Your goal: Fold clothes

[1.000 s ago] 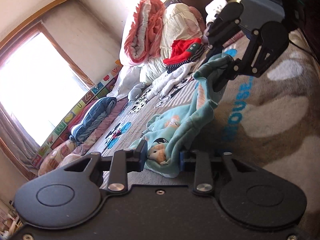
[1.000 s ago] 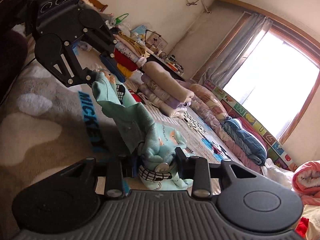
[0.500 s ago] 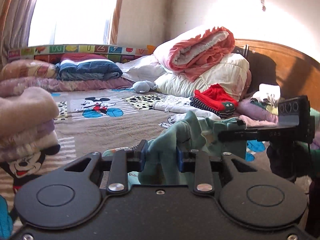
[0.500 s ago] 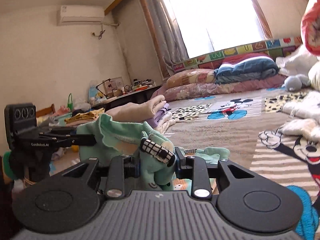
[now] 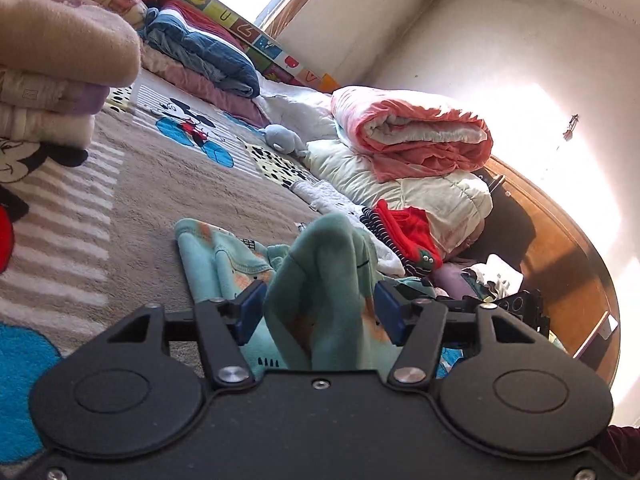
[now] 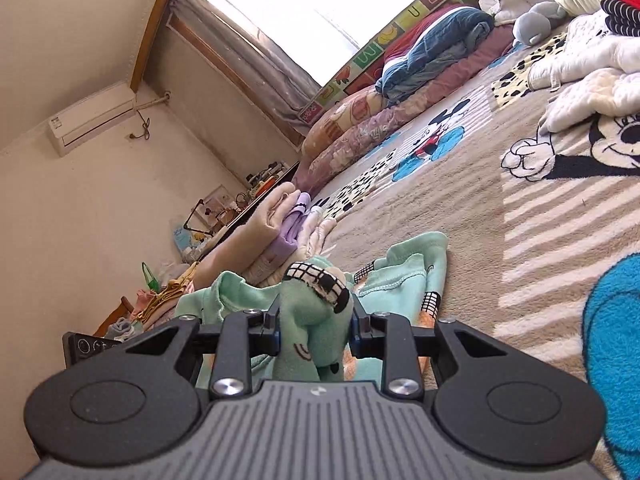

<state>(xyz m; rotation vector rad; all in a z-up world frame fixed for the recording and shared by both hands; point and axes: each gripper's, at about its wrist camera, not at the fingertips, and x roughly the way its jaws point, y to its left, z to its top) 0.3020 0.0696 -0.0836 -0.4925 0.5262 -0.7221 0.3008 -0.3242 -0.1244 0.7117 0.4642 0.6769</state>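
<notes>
The mint garment (image 5: 320,292) lies bunched on the blanket (image 5: 168,184), between both grippers. In the left wrist view, a raised fold stands between the fingers of the left gripper (image 5: 318,312); the blue pads (image 5: 250,310) are spread, each a little clear of the cloth, so it is released. In the right wrist view, the right gripper (image 6: 314,330) pinches a bunch of the garment (image 6: 316,320), pads pressed against the cloth on both sides. A stack of folded clothes (image 6: 276,236) sits just beyond.
</notes>
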